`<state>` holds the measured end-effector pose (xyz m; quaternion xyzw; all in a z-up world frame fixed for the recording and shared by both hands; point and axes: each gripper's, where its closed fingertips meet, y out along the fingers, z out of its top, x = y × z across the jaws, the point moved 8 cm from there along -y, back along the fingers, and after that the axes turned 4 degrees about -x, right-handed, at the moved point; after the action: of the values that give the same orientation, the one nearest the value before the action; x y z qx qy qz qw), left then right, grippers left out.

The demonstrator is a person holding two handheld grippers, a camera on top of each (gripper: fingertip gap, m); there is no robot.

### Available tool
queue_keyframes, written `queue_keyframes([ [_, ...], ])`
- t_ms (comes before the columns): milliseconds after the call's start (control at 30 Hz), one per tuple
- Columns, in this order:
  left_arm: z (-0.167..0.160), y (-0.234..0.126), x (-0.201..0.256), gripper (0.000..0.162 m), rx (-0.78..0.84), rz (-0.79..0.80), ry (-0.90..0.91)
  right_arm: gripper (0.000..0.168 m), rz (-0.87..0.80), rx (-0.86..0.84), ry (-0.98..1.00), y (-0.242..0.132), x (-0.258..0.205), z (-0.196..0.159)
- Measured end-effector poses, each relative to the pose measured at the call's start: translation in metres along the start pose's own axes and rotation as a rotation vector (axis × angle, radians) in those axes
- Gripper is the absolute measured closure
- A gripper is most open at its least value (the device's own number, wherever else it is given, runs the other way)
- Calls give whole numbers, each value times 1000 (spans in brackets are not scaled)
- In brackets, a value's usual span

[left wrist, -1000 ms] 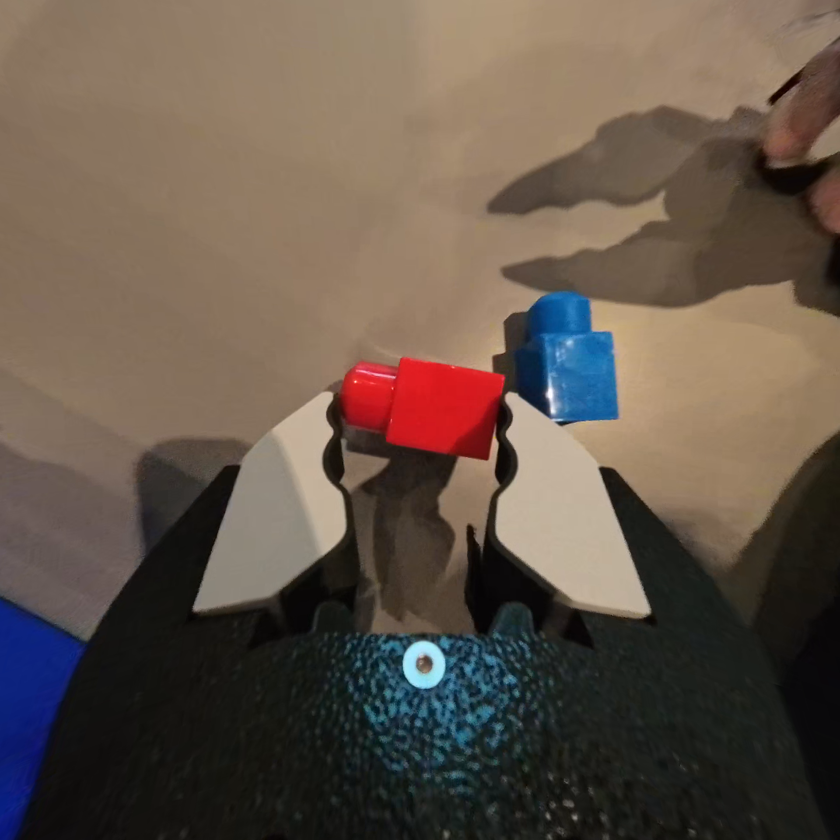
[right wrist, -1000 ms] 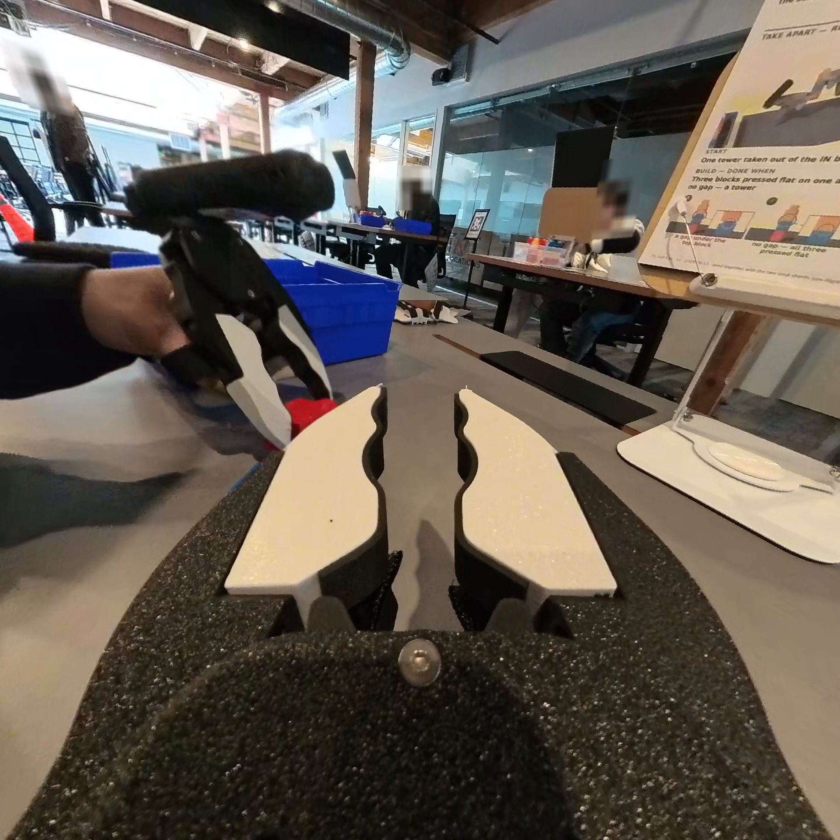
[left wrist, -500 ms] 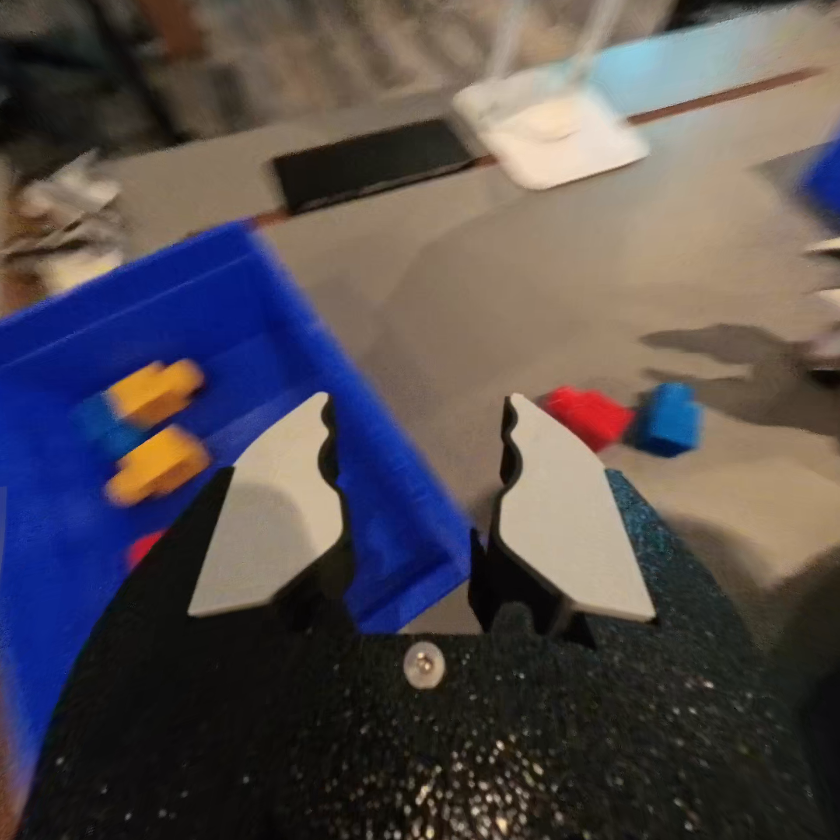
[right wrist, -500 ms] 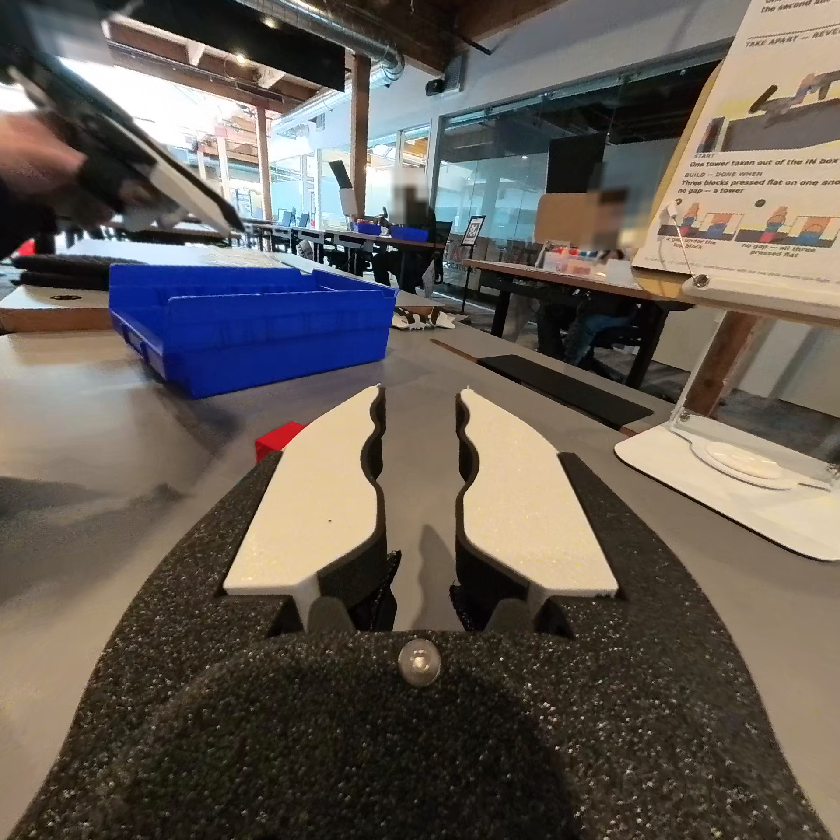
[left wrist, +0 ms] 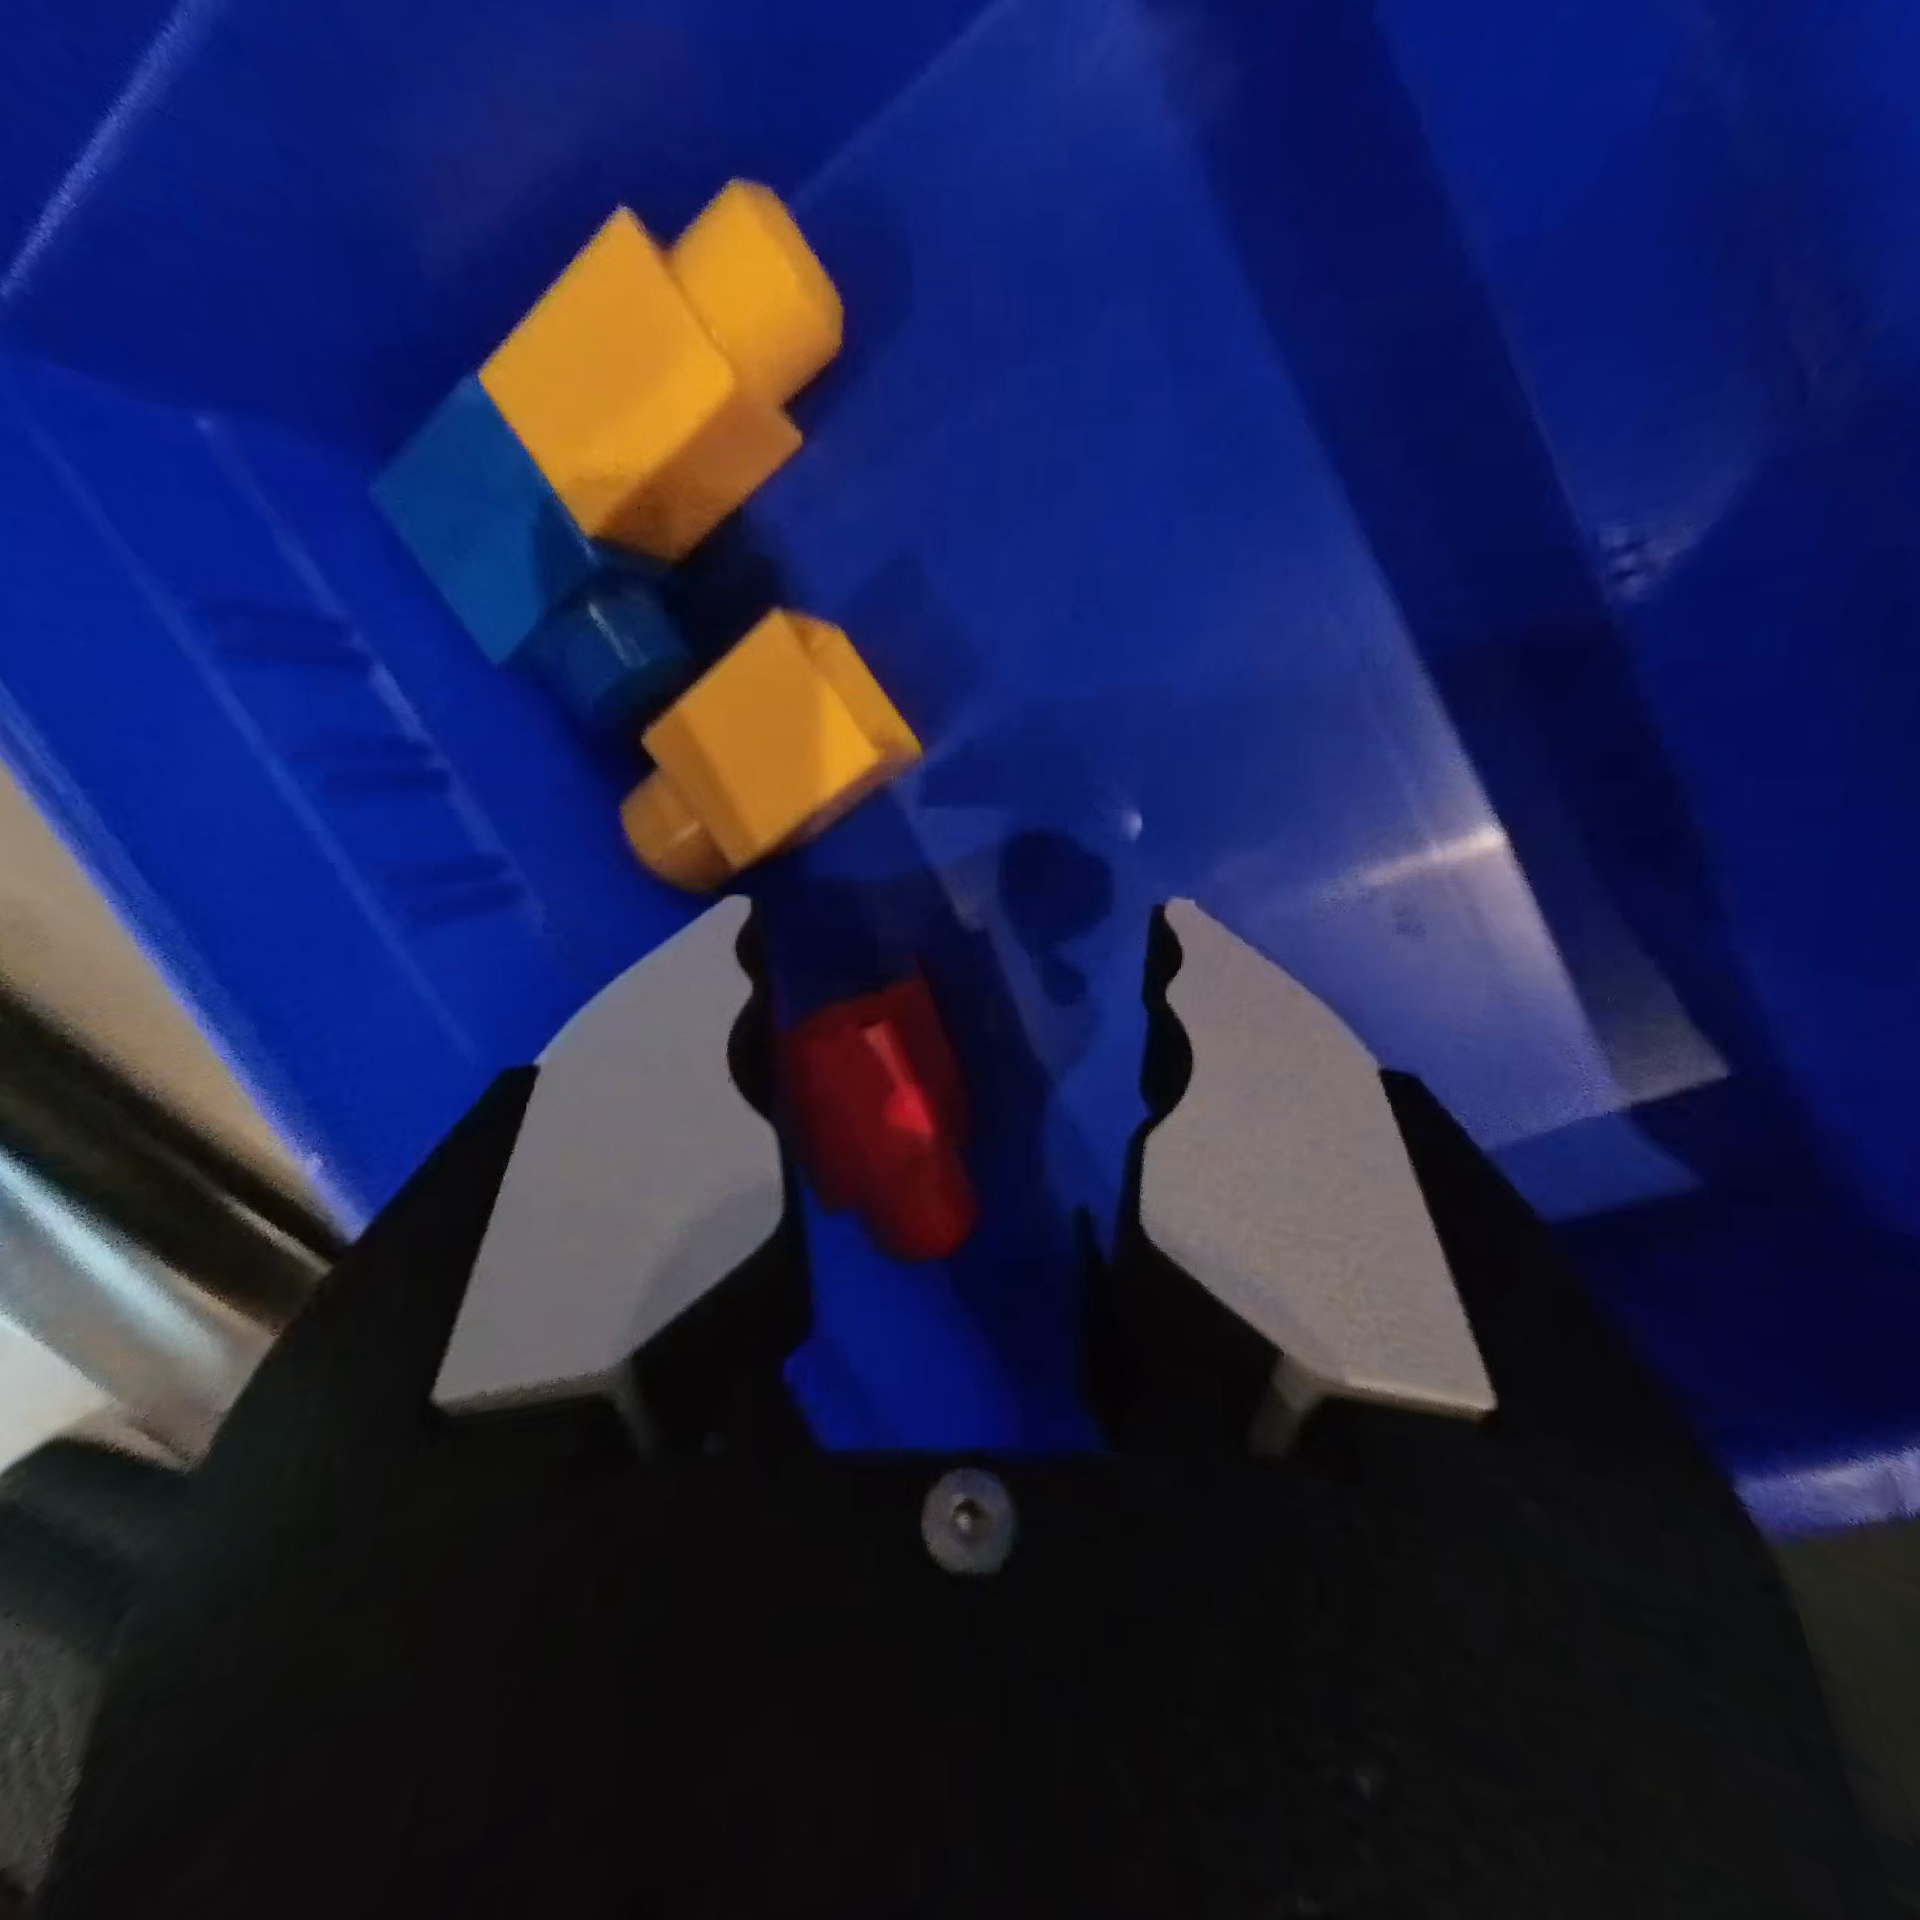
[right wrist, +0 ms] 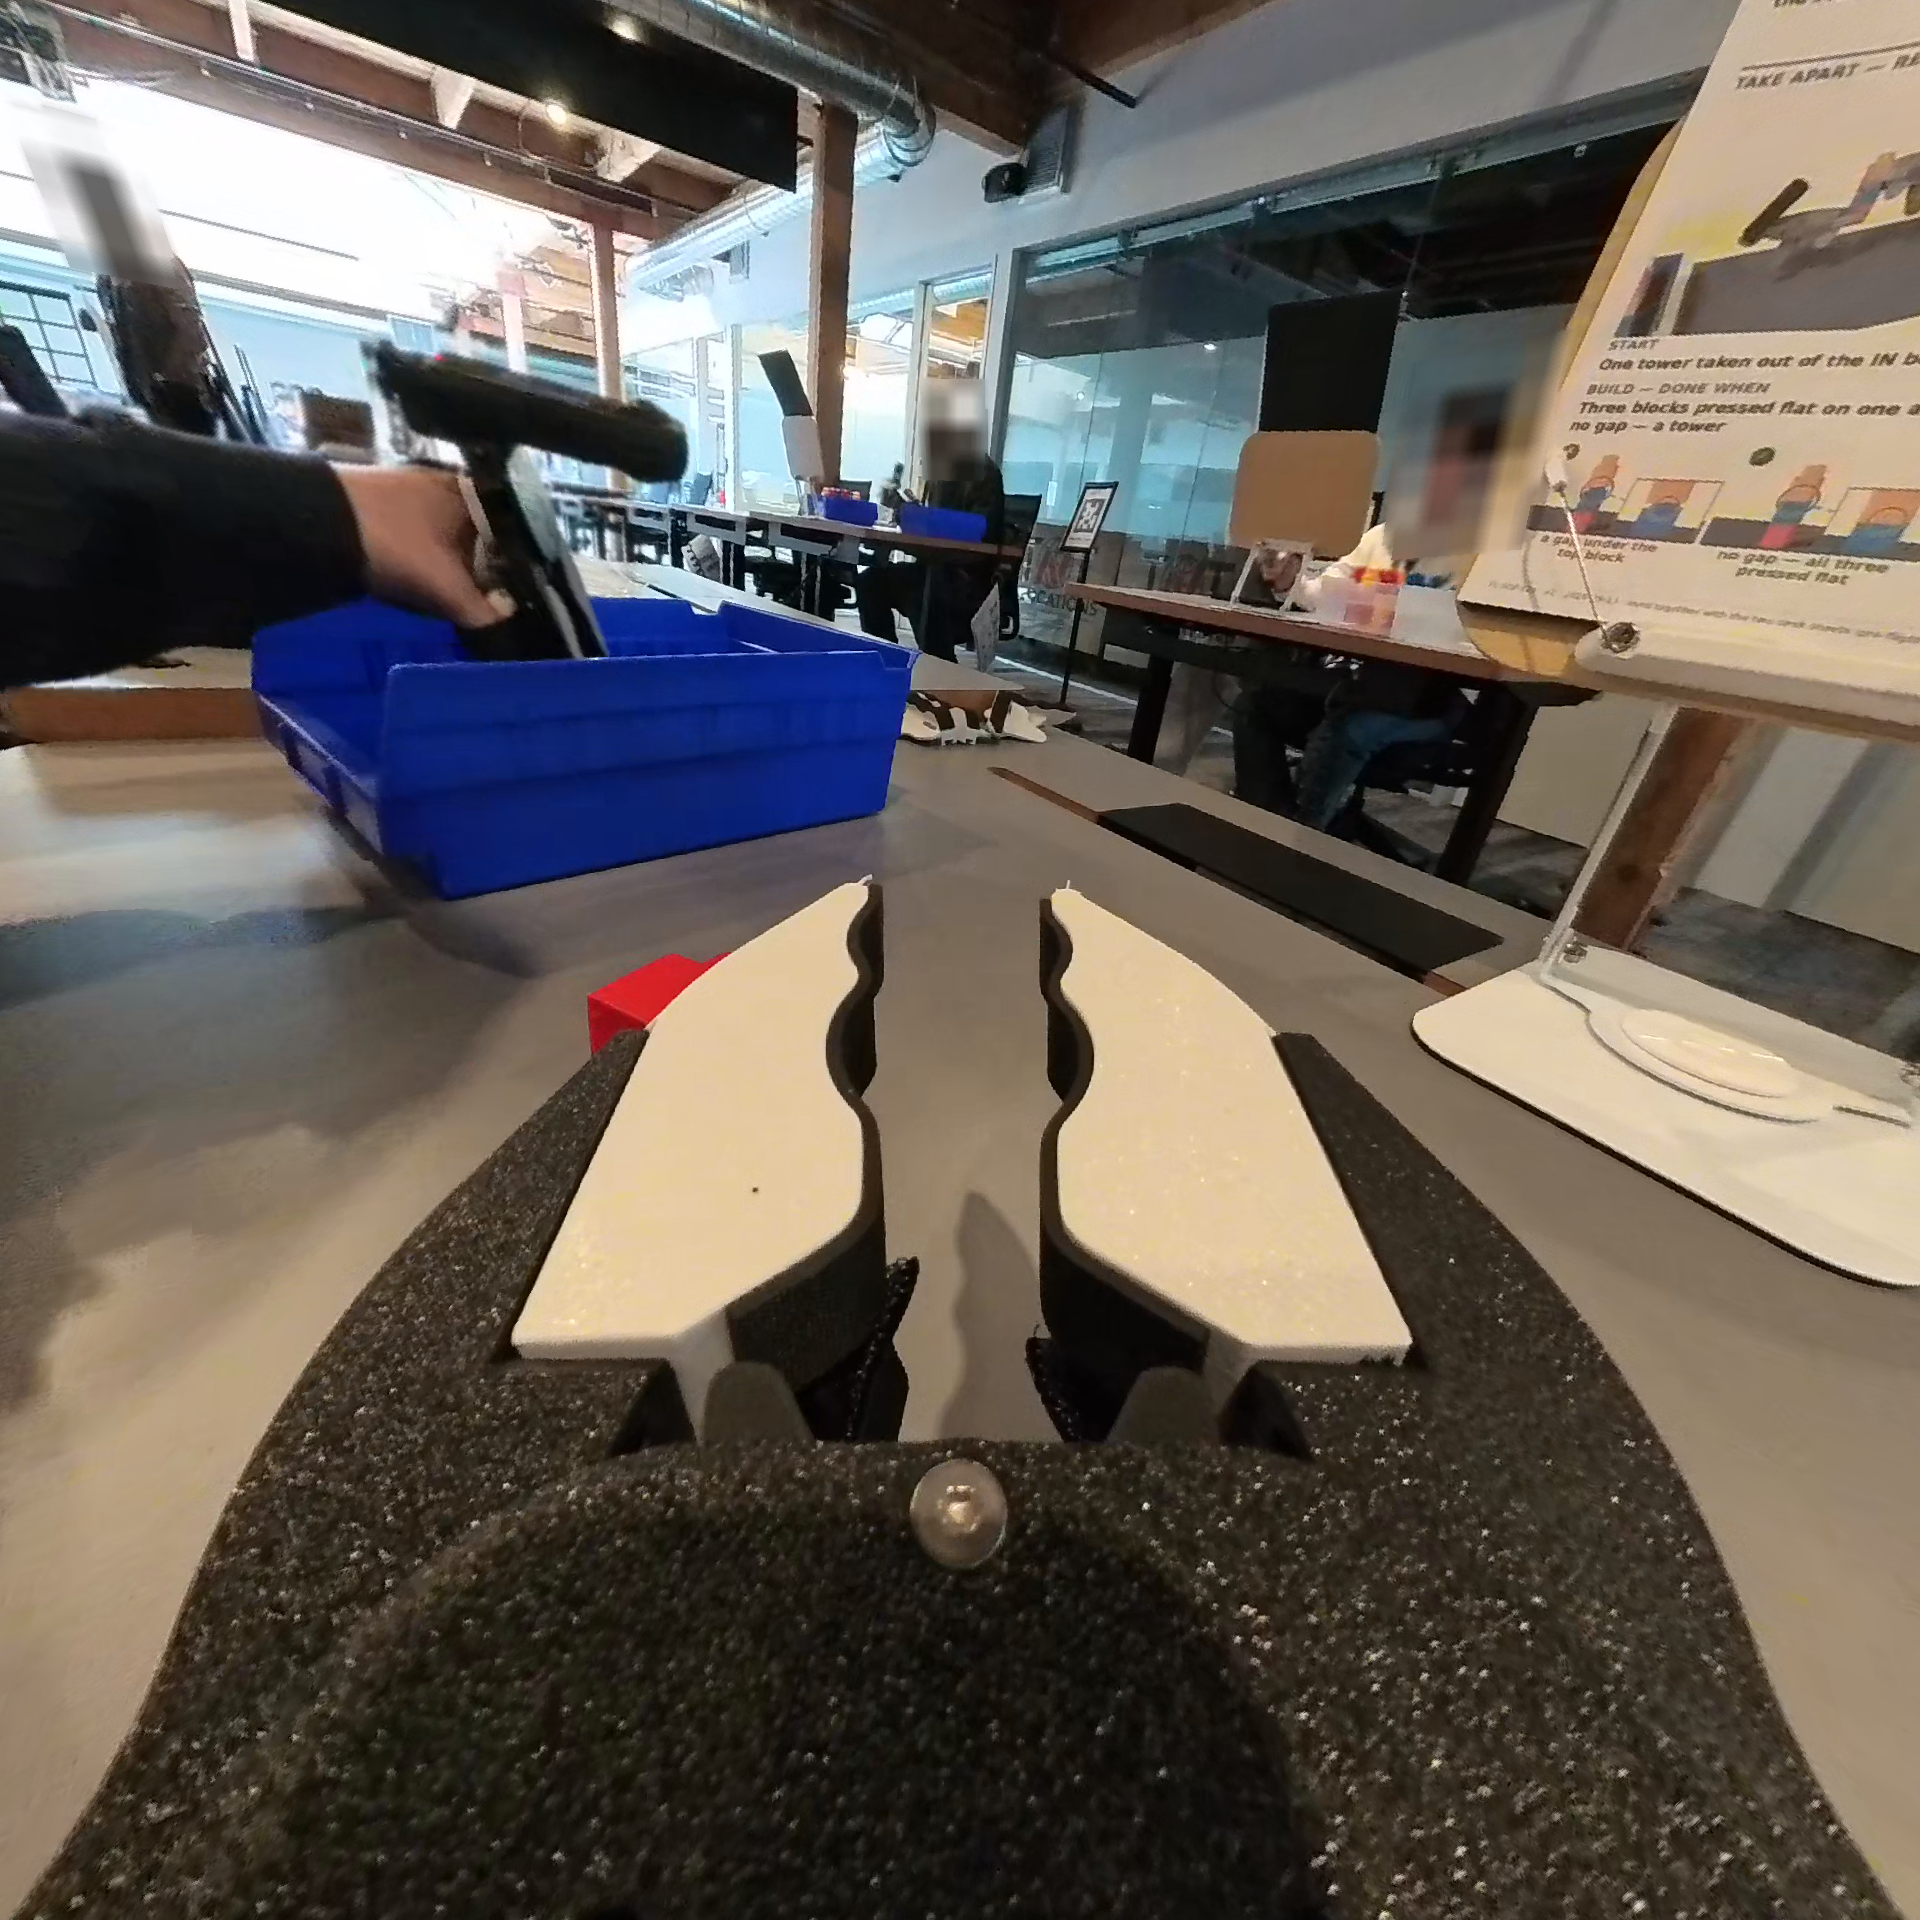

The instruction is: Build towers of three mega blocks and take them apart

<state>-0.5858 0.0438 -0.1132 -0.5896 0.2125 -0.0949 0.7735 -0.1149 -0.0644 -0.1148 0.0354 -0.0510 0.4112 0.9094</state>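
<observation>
My left gripper [left wrist: 956, 909] is open and reaches down into the blue bin [left wrist: 1351, 520]. A red block [left wrist: 883, 1112] lies on the bin floor between its fingers, close to the left one and not gripped. Ahead lie a yellow block [left wrist: 644, 384] against a blue block [left wrist: 488, 540], and a second yellow block [left wrist: 769, 769]. I cannot tell whether they are joined. My right gripper [right wrist: 964, 894] is open and empty, low over the grey table [right wrist: 260, 1091]. Another red block [right wrist: 639, 997] sits on the table, half hidden by its left finger.
The blue bin [right wrist: 623, 748] stands at the far left of the table, with the left gripper [right wrist: 530, 613] and a sleeved hand in it. A white sign stand [right wrist: 1662, 1091] is at the right and a black mat [right wrist: 1299, 883] behind. People sit at far tables.
The left gripper let go of the red block on the table beside a blue one, swung left and dipped into the blue bin. The right gripper has barely moved.
</observation>
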Motion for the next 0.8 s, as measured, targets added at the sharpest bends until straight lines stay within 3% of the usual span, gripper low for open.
queue_keyframes([
  [200,22,14,-15,90,82,-7,-75,140,5,0,8,0,0,0],
  [533,36,33,-25,87,-39,23,-78,140,-4,5,-4,-1,0,1],
  [800,41,35,-29,80,-55,175,-30,140,-4,4,-12,-1,0,1],
])
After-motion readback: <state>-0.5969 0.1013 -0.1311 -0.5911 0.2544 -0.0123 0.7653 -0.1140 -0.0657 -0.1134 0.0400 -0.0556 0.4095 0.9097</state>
